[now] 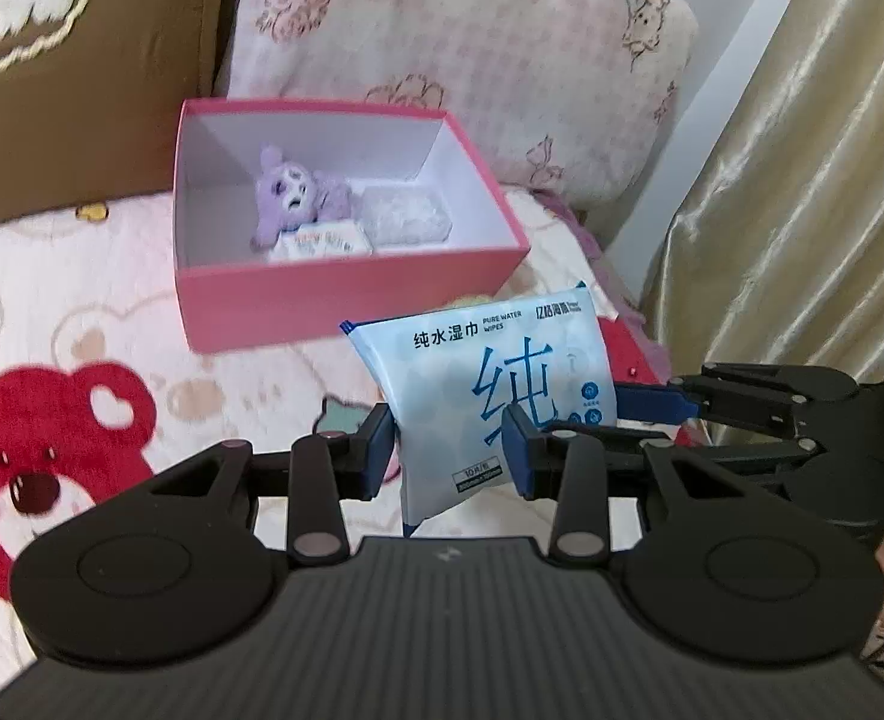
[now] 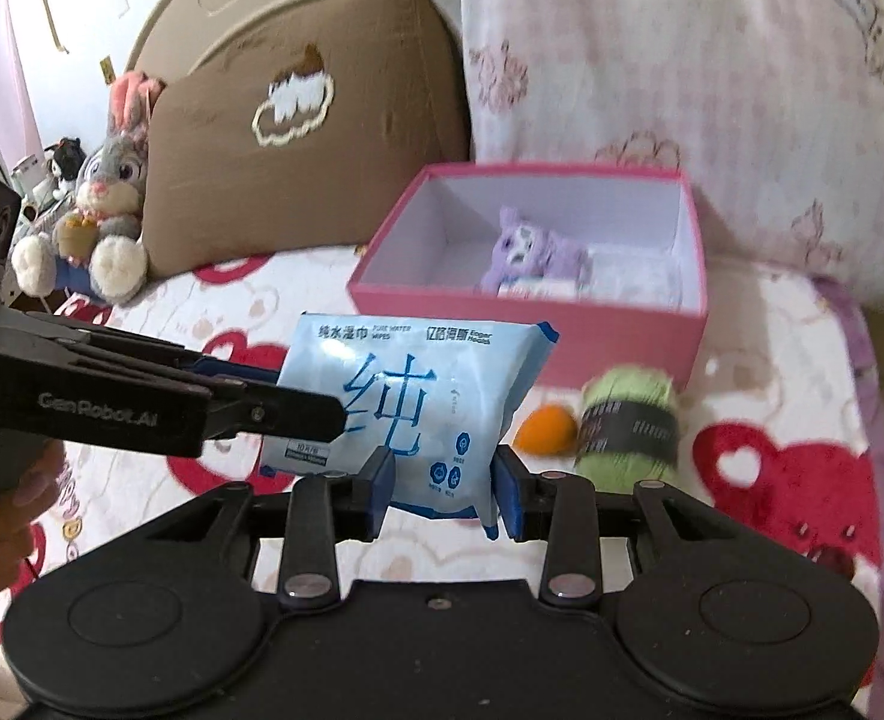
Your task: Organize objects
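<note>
Left wrist view: both grippers pinch one pack of wet wipes (image 1: 484, 396) in the air, short of the pink box (image 1: 345, 306).

The left gripper (image 1: 451, 450) has its blue pads pressed on the pack's lower edge, and the right gripper (image 2: 445, 483) clamps the opposite end, so the soft pack hangs between them above the bear-print blanket (image 1: 81, 360). The box sits beyond it on the bed and already holds a purple plush toy (image 1: 297, 195) and other small packs. The likely trouble is the shared hold: if the two hands drift apart or twist unevenly, the slick film could slip from one pair of pads or tear at a seam. Carried too low, the pack could also catch the box's near wall and tip it. A ball of green yarn (image 2: 628, 426) and an orange object (image 2: 547, 429) lie just beside the box.
</note>
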### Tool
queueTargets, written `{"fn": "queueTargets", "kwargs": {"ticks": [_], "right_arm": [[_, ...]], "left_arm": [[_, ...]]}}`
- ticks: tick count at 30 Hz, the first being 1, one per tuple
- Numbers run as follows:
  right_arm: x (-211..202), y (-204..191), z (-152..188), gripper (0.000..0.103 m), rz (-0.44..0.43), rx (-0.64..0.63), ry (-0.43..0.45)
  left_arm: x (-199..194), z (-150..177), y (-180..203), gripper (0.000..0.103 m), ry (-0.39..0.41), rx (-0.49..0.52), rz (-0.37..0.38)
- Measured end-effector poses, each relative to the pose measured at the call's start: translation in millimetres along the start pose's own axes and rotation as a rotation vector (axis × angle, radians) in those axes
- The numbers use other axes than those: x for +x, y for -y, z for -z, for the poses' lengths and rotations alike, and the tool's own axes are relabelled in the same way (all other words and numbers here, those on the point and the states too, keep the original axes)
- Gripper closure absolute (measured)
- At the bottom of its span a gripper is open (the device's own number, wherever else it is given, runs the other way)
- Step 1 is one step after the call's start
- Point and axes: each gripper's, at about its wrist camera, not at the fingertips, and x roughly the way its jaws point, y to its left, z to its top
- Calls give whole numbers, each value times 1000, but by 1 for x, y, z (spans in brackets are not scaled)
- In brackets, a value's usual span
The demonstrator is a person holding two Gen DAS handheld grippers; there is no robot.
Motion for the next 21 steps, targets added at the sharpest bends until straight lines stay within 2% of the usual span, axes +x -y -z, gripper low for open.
{"fn": "queueTargets", "kwargs": {"ticks": [6,10,15,17,21], "right_arm": [[-2,0,-37,61,16,-37,51],[5,7,-62,62,28,-37,58],[28,24,-96,71,79,-79,71],[41,37,-108,71,94,-72,76],[80,63,-123,71,71,-41,8]], "left_arm": [[-6,-39,0,66,7,-5,-22],[3,-68,-2,66,5,-25,-54],[34,-109,-8,66,30,-15,-95],[50,-122,-11,66,28,-29,-100],[90,-141,-24,65,-17,-52,-134]]}}
